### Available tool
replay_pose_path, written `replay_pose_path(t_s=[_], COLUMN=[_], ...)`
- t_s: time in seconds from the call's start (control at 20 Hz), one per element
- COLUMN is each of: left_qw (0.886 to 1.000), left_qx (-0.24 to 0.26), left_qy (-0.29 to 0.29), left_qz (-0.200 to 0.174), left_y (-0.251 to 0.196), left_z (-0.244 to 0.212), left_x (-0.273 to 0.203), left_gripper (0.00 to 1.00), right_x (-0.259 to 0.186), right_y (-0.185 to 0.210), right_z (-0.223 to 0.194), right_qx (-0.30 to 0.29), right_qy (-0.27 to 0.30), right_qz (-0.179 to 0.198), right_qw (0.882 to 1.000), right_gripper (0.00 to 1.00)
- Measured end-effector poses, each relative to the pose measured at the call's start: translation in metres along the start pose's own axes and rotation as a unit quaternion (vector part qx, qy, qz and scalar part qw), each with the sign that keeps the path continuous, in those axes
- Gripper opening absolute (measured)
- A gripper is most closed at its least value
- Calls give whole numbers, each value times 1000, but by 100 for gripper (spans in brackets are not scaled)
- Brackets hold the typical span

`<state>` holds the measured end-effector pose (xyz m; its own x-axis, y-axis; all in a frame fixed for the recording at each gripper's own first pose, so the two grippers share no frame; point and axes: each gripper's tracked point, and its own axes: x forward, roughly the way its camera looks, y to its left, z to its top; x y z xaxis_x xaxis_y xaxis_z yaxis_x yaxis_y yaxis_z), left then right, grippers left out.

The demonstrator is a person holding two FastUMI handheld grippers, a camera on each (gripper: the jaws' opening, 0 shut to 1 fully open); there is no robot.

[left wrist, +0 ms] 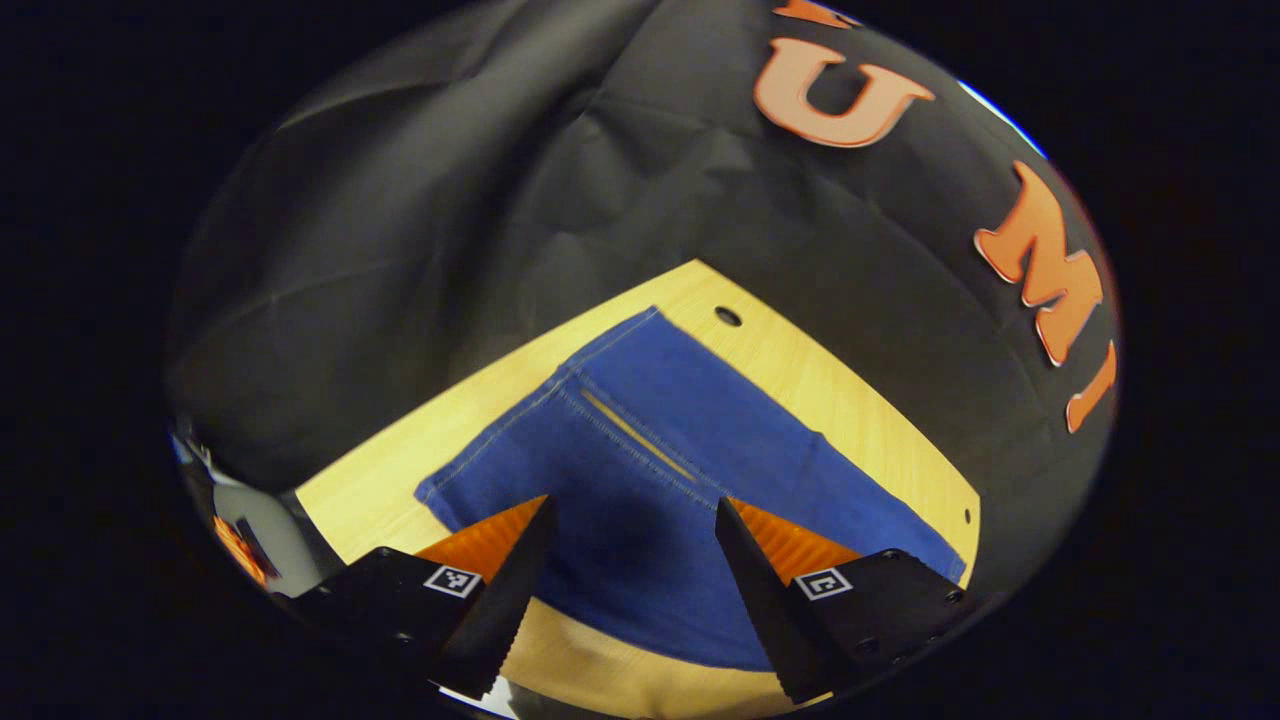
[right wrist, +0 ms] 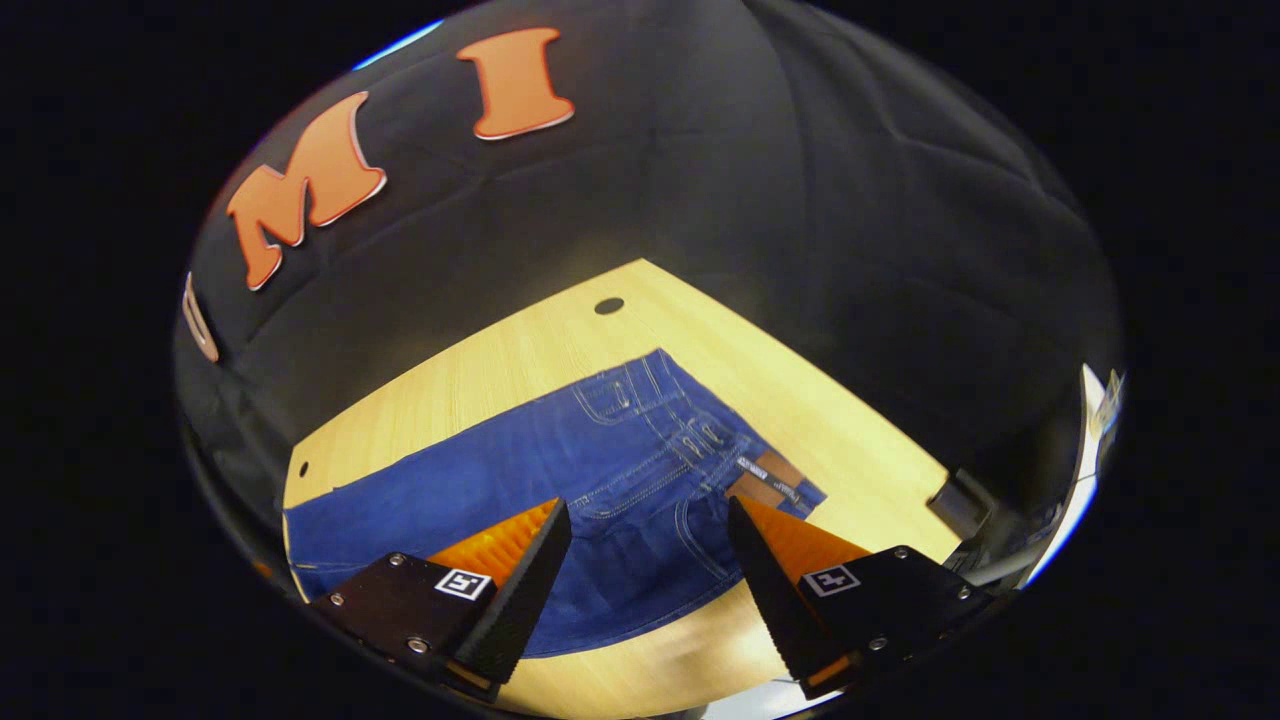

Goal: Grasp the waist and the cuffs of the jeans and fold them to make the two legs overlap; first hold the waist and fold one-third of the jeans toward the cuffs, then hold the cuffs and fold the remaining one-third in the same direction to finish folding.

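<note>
Jeans (left wrist: pixel 640 470) lie flat on the light wood table (left wrist: pixel 860 400), legs to the left, waist (right wrist: pixel 700 440) to the right, brown patch (right wrist: pixel 765 478) at the waistband. Cuffs (left wrist: pixel 450 490) sit at the far left end near the table edge.

Left gripper (left wrist: pixel 632 560) hangs above the leg section, fingers spread wide, holding nothing. Right gripper (right wrist: pixel 648 560) hangs above the seat and pocket area just short of the waist, also wide open and empty. Can't tell whether either touches the denim.

Around it: black cloth wall (left wrist: pixel 520 200) close behind the table's far edge, a round hole in the tabletop (right wrist: pixel 609 305) beyond the jeans, a small dark box-like object (right wrist: pixel 958 500) off the right end. Denim surface between each pair of fingers is unobstructed.
</note>
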<state>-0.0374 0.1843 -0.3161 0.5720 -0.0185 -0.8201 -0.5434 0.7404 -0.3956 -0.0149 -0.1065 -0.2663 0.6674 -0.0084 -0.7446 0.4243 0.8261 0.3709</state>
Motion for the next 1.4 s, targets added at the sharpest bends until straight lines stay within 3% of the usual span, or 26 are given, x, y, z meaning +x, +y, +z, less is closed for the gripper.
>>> replay_pose_path(t_s=[0.2, 0.45, 0.7, 0.8, 0.95, 1.0, 1.05, 1.15, 1.25, 1.4], left_qw=[996, 983, 973, 970, 966, 964, 961, 958, 953, 954], left_qx=[-71, -158, -206, -228, -250, -259, -268, -277, -288, -289], left_qy=[48, 89, 99, 87, 60, 52, 43, 36, 42, 42], left_qz=[10, 17, 26, 12, -25, -38, -50, -71, -78, -65], left_y=[13, 37, 67, 77, 76, 74, 70, 64, 61, 64], left_z=[-18, -25, -26, -27, -13, -7, -3, 2, 1, -1], left_x=[21, 28, 30, 34, 52, 58, 62, 73, 84, 85], left_gripper=[98, 98, 98, 97, 87, 76, 72, 71, 60, 7], right_x=[14, 25, 36, 40, 42, 42, 44, 53, 55, 53], right_y=[-13, -20, -28, -27, -28, -29, -31, -36, -41, -54], right_z=[-12, -21, -31, -31, -31, -30, -30, -36, -40, -39], right_qx=[32, 75, 109, 125, 139, 142, 144, 152, 162, 182], right_qy=[32, 61, 84, 86, 88, 90, 89, 94, 101, 98], right_qz=[-4, 2, -1, 2, 3, 3, 1, 0, 0, 1], right_qw=[999, 995, 990, 988, 986, 986, 986, 984, 982, 978], right_gripper=[98, 97, 98, 98, 98, 98, 98, 98, 98, 97])
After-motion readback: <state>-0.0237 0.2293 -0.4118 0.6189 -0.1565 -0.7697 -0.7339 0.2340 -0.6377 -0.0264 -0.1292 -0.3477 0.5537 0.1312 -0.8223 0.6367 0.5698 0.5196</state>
